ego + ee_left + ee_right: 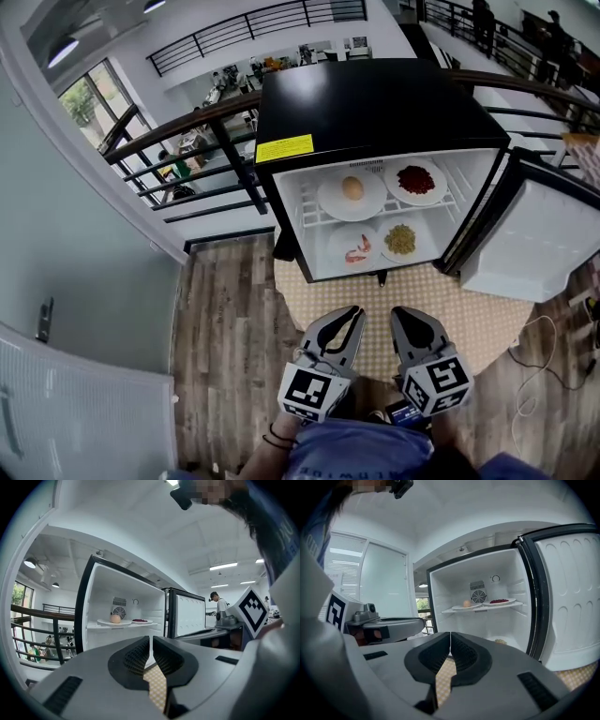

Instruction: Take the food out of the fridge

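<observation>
Facing: an open fridge (375, 103), its door (534, 234) swung out to the right. It stands on a woven mat (469, 305) laid over the wooden floor (225, 309).
Upper food: on the upper shelf (314, 217) sits a plate with a round pale item (352, 194), and just beside it a plate of red food (415, 180).
Lower food: a plate of shrimp (355, 249) and a plate of yellow-green food (400, 240) sit close side by side.
Left side: the left claw (352, 311) has its jaws pressed together with nothing between them. It is short of the fridge, over the mat.
Right side: the right claw (399, 315) is likewise closed and empty, level with the other.
Progress: nothing looks to be out yet, as all four plates are inside.
Risk, grip: closed jaws would only shove a plate backward, so they must part before reaching a rim.
Risk, spill: the round item would likely roll off if its plate tips when lifted.
Risk, neighbours: the plates sit so close that dragging one could nudge the next.
Risk, door: a wide sweep by the right claw could strike the door's edge.
</observation>
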Demonstrator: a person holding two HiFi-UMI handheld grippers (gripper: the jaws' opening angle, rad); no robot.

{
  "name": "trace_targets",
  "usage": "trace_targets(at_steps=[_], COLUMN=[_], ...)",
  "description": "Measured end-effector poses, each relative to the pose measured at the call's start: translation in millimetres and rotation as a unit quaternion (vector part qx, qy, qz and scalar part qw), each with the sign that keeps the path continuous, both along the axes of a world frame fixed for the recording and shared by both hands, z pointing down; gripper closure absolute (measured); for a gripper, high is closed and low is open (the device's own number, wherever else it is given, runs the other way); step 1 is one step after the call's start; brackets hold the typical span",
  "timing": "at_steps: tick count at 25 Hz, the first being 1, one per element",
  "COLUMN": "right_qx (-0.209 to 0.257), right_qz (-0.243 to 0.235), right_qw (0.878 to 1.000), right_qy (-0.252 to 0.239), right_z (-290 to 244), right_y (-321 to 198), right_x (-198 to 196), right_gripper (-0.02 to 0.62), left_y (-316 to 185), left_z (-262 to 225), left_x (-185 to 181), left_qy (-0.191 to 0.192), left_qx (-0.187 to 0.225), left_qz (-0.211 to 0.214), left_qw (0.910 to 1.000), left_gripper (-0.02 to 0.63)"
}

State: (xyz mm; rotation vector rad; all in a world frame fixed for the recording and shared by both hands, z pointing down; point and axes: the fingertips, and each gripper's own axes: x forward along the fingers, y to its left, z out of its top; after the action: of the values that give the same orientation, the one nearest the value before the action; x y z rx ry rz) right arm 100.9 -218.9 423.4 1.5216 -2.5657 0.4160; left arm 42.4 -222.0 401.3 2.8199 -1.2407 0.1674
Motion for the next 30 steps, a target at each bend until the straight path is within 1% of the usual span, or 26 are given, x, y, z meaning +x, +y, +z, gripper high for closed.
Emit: trace_targets(at_steps=[5, 12, 15, 18, 22, 24, 26, 27, 28, 29, 30], right_qx=[-0.028, -0.063, -0.093, -0.124, -0.156, -0.176, -0.199, -0.209, -0.217, -0.221, -0.223], right_qz=[0.014, 0.032, 0.040, 0.050, 0.060, 0.068, 0.075, 0.077, 0.080, 0.083, 0.088], right_qw=[1.000, 0.997, 0.995, 0.990, 0.984, 0.979, 0.970, 0.966, 0.962, 0.960, 0.959], right_qy=[-0.002, 0.009, -0.019, -0.050, -0.059, -0.080, -0.115, -0.132, -0.144, -0.149, -0.149], right_z=[25, 62, 82, 103, 129, 141, 152, 157, 161, 163, 166], right_y=[-32, -72, -88, -106, -126, -136, -146, -151, -156, -161, -166], right_x=[-8, -8, -7, -6, 0, 0, -1, -2, -1, 0, 1], right_gripper=[0.577, 0.575, 0.575, 0.575, 0.575, 0.575, 0.572, 0.554, 0.515, 0.489, 0.489], left_y=[-32, -66, -80, -94, -111, -118, -125, -128, -131, -133, -135], left_z=[22, 59, 72, 90, 110, 118, 126, 130, 134, 138, 141], left_x=[-18, -26, -26, -25, -22, -23, -23, -23, -23, -23, -23], left_qy=[0.003, -0.007, -0.009, -0.015, -0.011, -0.009, -0.012, -0.015, -0.017, -0.019, -0.020], left_qx=[-0.013, -0.035, -0.033, -0.046, -0.065, -0.070, -0.076, -0.080, -0.084, -0.088, -0.092], left_qz=[0.002, 0.017, 0.020, 0.029, 0.035, 0.037, 0.040, 0.041, 0.041, 0.042, 0.042], left_qw=[0.9999, 0.9992, 0.9992, 0.9984, 0.9972, 0.9969, 0.9962, 0.9958, 0.9954, 0.9951, 0.9947], left_gripper=[0.586, 0.586, 0.586, 0.586, 0.586, 0.586, 0.586, 0.586, 0.586, 0.586, 0.586])
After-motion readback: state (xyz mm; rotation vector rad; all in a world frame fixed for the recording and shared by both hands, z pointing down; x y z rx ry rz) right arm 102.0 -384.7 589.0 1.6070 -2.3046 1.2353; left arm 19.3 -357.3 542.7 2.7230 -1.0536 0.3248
